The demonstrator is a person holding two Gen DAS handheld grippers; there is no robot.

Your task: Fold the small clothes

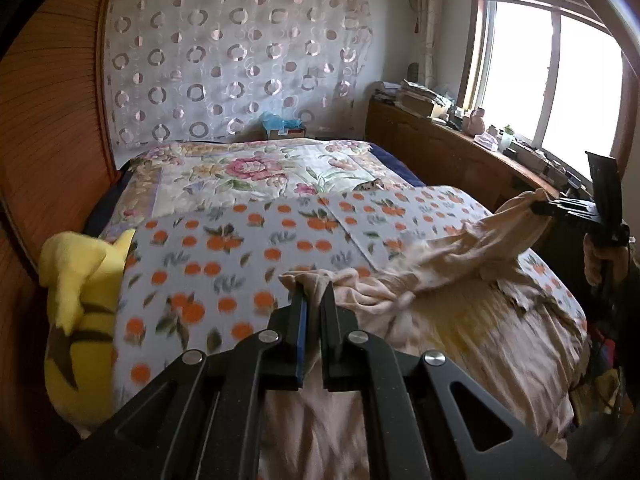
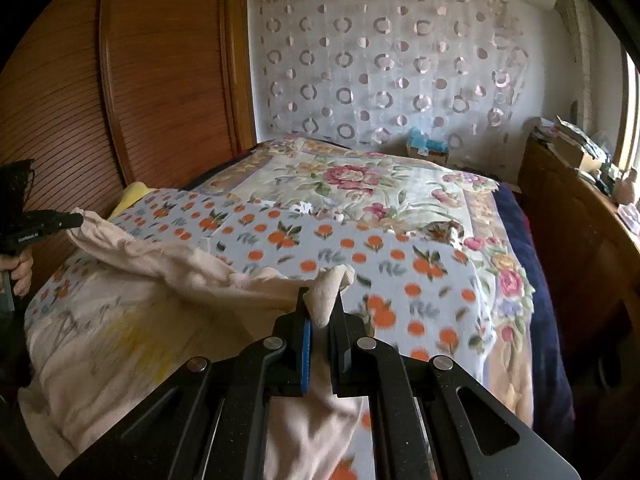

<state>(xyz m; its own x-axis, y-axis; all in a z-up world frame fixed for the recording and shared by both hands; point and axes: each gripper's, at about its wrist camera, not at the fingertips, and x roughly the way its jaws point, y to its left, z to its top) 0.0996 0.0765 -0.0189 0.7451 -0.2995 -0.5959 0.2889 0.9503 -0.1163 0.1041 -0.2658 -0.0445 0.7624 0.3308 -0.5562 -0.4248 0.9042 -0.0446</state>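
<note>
Room: bedroom with a bed against a wooden slatted wall; sheer curtain with ring pattern behind it, bright window and a cluttered wooden sideboard along one side.
Bedding: floral quilt at the far end, orange-print blanket over the near half.
Garment: pale pink cloth garment, rumpled, lying over the near part of the orange-print blanket, its upper edge lifted off the bed between the two grippers. Blurred, so its exact kind cannot be told.
Left gripper: left gripper fingers narrow, pinched on one corner of the garment; a bunch of cloth pokes out past the tips and the rest hangs below them.
Right gripper: right gripper fingers narrow, clamped on the other corner; a fold of cloth stands up between and beyond the tips.
Span: garment edge runs slack from one gripper across to the other, sagging in the middle.
Hands: a hand grips the left tool's handle.
Other: yellow plush toy at the bed's edge beside the slatted wall, well apart from the garment.
</note>
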